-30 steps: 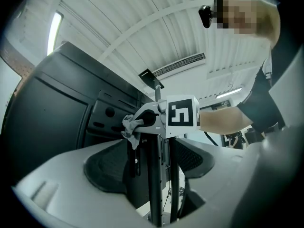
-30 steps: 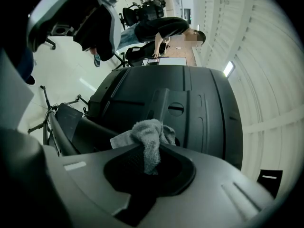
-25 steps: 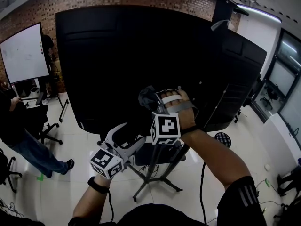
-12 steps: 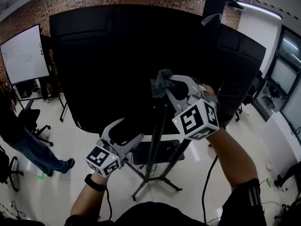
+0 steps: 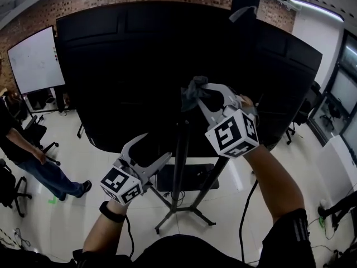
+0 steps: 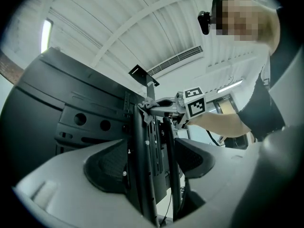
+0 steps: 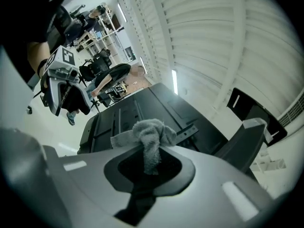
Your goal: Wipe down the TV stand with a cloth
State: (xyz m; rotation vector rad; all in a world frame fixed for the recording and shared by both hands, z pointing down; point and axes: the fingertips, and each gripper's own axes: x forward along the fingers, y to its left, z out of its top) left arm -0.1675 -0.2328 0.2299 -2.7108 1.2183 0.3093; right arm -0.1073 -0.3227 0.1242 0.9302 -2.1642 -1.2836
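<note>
Cloth (image 7: pixel 151 133) clamped in right gripper (image 7: pixel 148 156) | left gripper (image 6: pixel 151 165) straddles stand post (image 6: pixel 140 137)

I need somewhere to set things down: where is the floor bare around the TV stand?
Bare tile floor lies left of the TV stand, between its legs and the person. A smaller patch lies right of the legs, before the cable. Under the stand it is crowded: legs and shelf.
</note>
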